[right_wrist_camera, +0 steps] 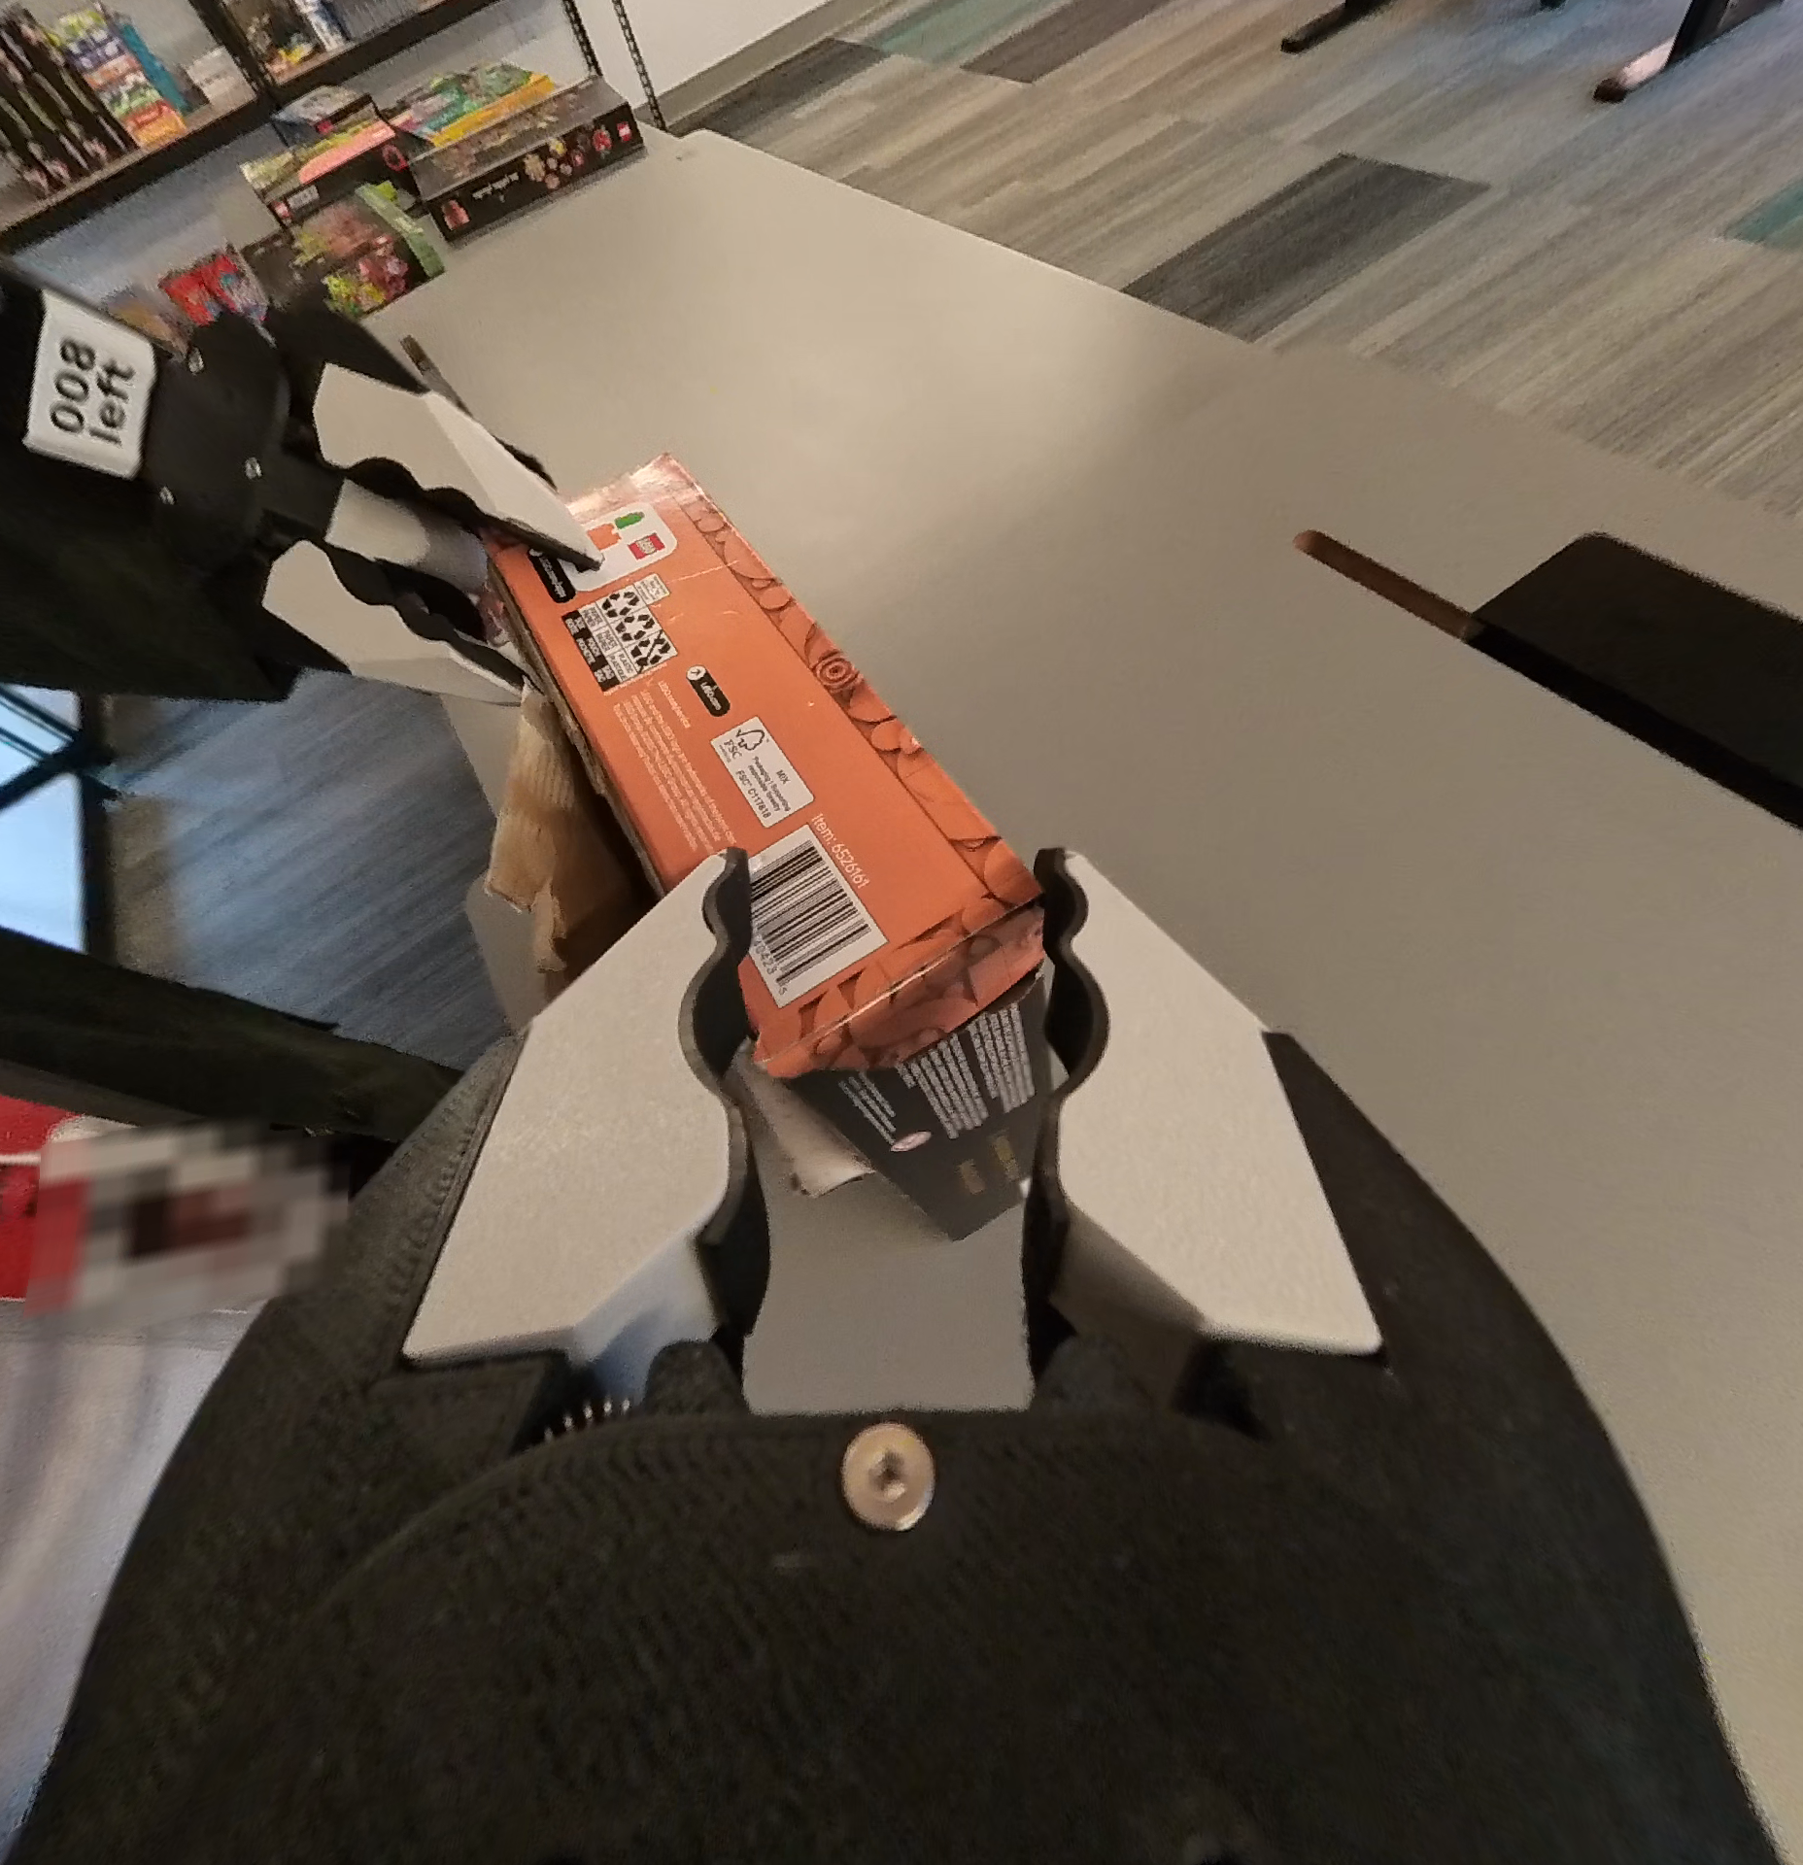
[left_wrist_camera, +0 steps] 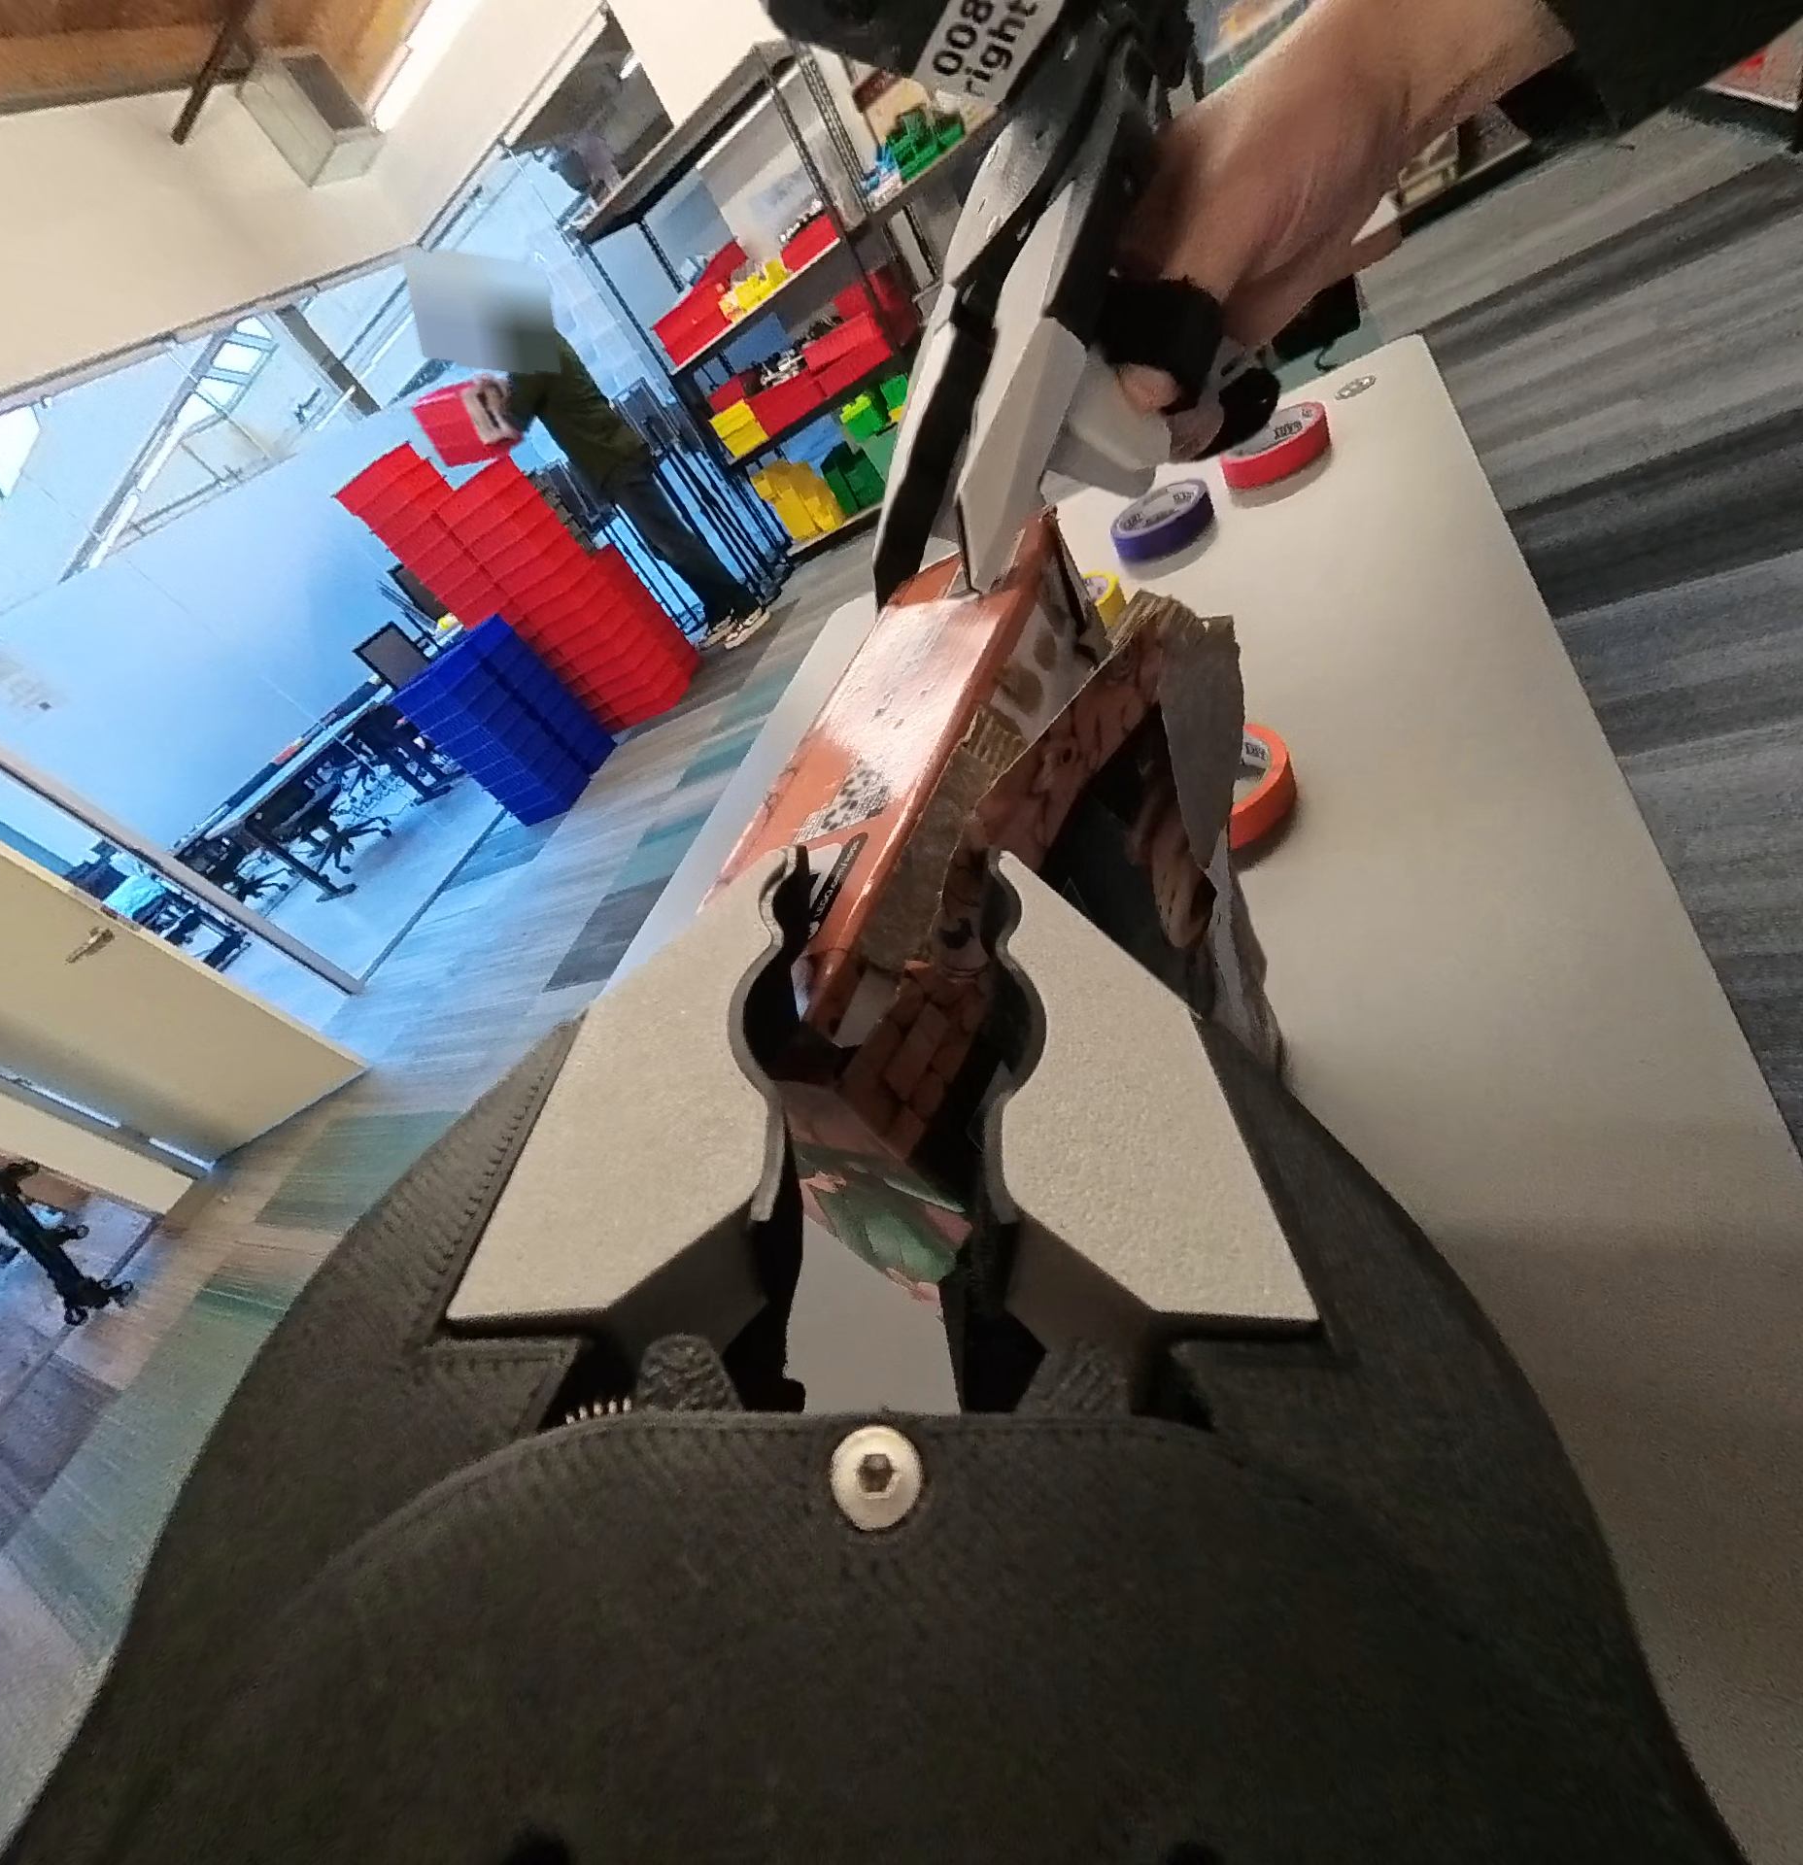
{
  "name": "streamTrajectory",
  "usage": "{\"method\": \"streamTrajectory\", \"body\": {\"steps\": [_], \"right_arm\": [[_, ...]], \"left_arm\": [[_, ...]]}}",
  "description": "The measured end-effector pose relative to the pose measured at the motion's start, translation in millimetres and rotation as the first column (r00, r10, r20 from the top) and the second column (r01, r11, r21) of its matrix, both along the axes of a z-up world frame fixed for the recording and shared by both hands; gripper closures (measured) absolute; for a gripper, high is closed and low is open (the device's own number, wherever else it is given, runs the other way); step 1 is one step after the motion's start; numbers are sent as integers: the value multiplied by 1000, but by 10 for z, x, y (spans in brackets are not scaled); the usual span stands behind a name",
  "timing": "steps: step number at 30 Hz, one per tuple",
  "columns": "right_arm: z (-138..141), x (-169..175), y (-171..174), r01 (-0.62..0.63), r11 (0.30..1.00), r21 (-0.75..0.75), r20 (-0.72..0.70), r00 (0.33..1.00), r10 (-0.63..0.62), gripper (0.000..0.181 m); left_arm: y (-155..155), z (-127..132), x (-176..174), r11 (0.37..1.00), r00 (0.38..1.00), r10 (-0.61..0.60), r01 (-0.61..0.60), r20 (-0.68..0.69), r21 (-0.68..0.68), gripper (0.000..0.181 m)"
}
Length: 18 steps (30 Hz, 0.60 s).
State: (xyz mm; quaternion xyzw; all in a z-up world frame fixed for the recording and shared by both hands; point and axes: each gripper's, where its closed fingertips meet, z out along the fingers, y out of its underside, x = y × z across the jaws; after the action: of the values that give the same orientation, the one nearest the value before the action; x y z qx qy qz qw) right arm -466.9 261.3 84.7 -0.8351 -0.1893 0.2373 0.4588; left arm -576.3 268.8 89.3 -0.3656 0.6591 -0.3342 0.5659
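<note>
Two handheld tools share one orange cardboard box (right_wrist_camera: 776, 727) above a pale grey table (right_wrist_camera: 1130, 484), each clamped on an opposite end so the box hangs between them, off the surface. The left tool (left_wrist_camera: 892, 1019) pinches one end between its grey fingers, and the right tool (right_wrist_camera: 892, 994) is closed on the other end, beside the barcode. Seen from the left wrist, the right tool (left_wrist_camera: 988, 545) comes down from above, a hand (left_wrist_camera: 1311, 182) wrapped round its grip. The box's side is torn open, ragged brown flaps (left_wrist_camera: 1195, 727) hanging loose. That suggests the two-ended grip is bracing it for handling. Rolls of tape sit on the table beyond: purple (left_wrist_camera: 1163, 518), red (left_wrist_camera: 1274, 444) and orange (left_wrist_camera: 1264, 787). Stacked red bins (left_wrist_camera: 534, 585) and blue bins (left_wrist_camera: 504, 717) stand on the floor behind, near a person at the shelves.
</note>
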Motion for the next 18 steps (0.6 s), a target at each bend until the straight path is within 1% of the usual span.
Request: {"method": "streamTrajectory", "body": {"steps": [1, 3, 7, 9, 12, 18], "right_arm": [[3, -11, -7, 10, 1000, -27, -28, 1000, -10, 122], [-10, -55, -7, 11, 998, -63, -68, 998, -15, 113], [-31, -106, 100, 68, 992, -103, -129, 988, -81, 103], [-60, -135, 144, 101, 991, -91, -111, 988, -111, 98], [-76, -139, 134, 97, 992, -79, -73, 992, -103, 97], [-80, -157, 89, 97, 995, -4, -34, 995, -97, 97]], "left_arm": [[-7, 0, -3, 1000, 1000, -2, 2, 6, 2, 149], [-6, 4, -6, 1000, 1000, -1, 1, 22, -9, 148], [12, 10, -12, 998, 998, 6, -2, 56, -61, 148], [-4, 9, -23, 998, 997, 1, 4, 72, -60, 148], [-15, 10, -31, 998, 996, -6, 12, 86, -69, 149], [-58, 18, -54, 998, 995, -26, 32, 101, -55, 149]]}}
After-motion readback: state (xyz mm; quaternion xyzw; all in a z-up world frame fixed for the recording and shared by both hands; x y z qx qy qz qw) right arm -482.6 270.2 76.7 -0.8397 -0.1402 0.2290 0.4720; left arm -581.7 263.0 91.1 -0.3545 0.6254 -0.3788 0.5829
